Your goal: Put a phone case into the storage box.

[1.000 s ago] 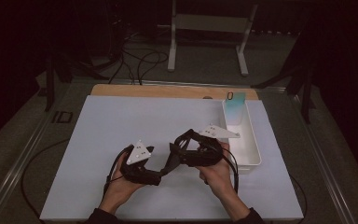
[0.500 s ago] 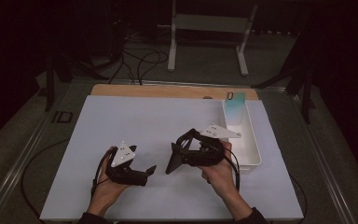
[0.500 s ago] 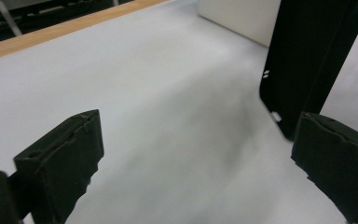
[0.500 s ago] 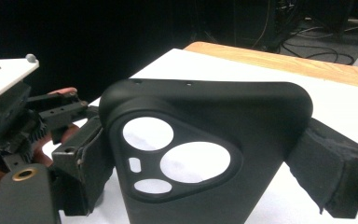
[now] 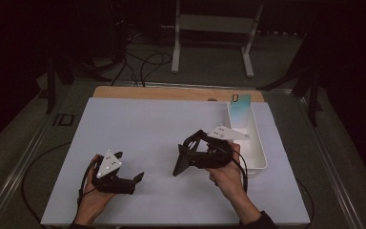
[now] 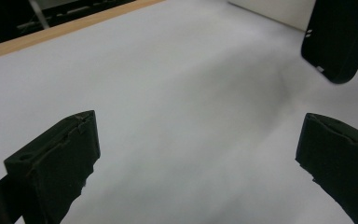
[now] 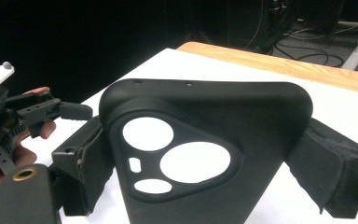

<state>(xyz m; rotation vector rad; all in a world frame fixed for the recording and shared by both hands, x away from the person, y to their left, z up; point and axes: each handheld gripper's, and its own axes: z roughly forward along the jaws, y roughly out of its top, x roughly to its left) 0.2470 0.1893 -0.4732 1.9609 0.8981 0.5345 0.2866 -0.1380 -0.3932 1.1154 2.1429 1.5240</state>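
My right gripper (image 5: 188, 156) is shut on a black phone case (image 5: 179, 165), holding it by its two long edges a little above the white mat. In the right gripper view the case (image 7: 205, 116) stands between the jaws of the gripper (image 7: 200, 163), its camera cut-outs facing me. My left gripper (image 5: 129, 165) rests low near the mat's front left, apart from the case. Its jaws have just been opening and stand wide with nothing between them (image 6: 198, 140). The case (image 6: 338, 37) hangs at the upper right of the left gripper view.
A white tray (image 5: 259, 157) lies at the mat's right edge, with a teal card-like thing (image 5: 239, 112) standing upright at its far end. A wooden strip (image 5: 171, 93) borders the mat's far side. Cables and a stand lie on the floor beyond.
The left gripper has drawn away from the case, going left and toward the near edge, and its jaws have spread. The right gripper and the case have kept still.
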